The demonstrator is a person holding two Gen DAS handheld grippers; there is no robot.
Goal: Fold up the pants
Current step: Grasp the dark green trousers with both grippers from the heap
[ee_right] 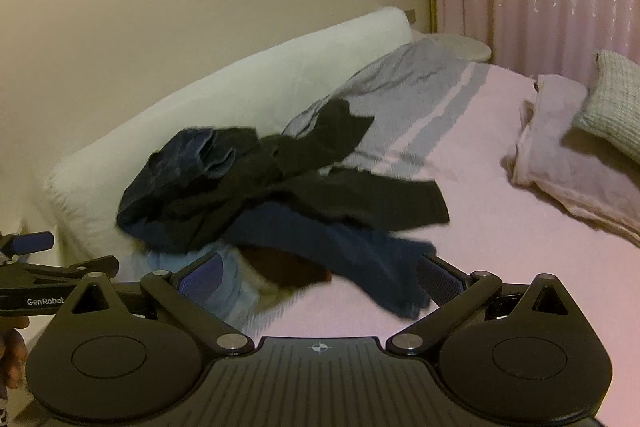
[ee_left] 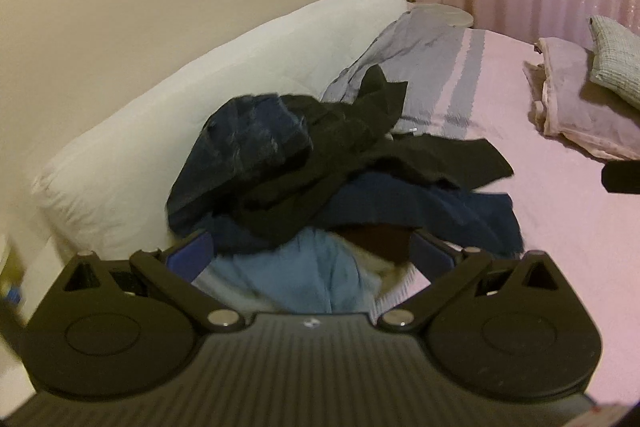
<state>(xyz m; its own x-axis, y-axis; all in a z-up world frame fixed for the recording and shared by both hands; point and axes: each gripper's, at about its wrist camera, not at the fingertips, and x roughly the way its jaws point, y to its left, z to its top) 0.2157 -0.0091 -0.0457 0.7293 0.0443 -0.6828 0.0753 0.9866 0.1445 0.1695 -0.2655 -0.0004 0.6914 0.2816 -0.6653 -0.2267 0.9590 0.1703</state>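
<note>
Honestly the biggest risk I saw was grabbing more than one garment. The pants were all in a heap (ee_left: 320,167) on the pink bed sheet (ee_left: 540,227), up against a white bolster (ee_left: 180,99) along the wall: a black pair (ee_right: 320,195) draped over a navy pair (ee_right: 360,247), a dark denim bundle (ee_left: 248,147) on top at the left, and a light blue pair (ee_left: 300,267) poking out at the near edge. Legs were tangled across each other, so a pinch into the middle would probably have lifted two or three layers at once, or dragged the whole pile toward the bed edge. I couldn't tell where any waistband was, so picking a clean corner looked like guesswork.

The left gripper (ee_left: 312,255) was spread wide, fingers either side of the light blue fabric at the front of the heap, looking just above it; I couldn't say whether it was touching. It held nothing. The right gripper (ee_right: 320,277) was just as wide and empty, hovering over the near right end of the pile where the navy leg trailed onto the sheet.

A folded pinkish blanket (ee_right: 560,155) and a grey pillow (ee_right: 612,99) sat well apart on the right, so there was open sheet between for laying a pair flat.
</note>
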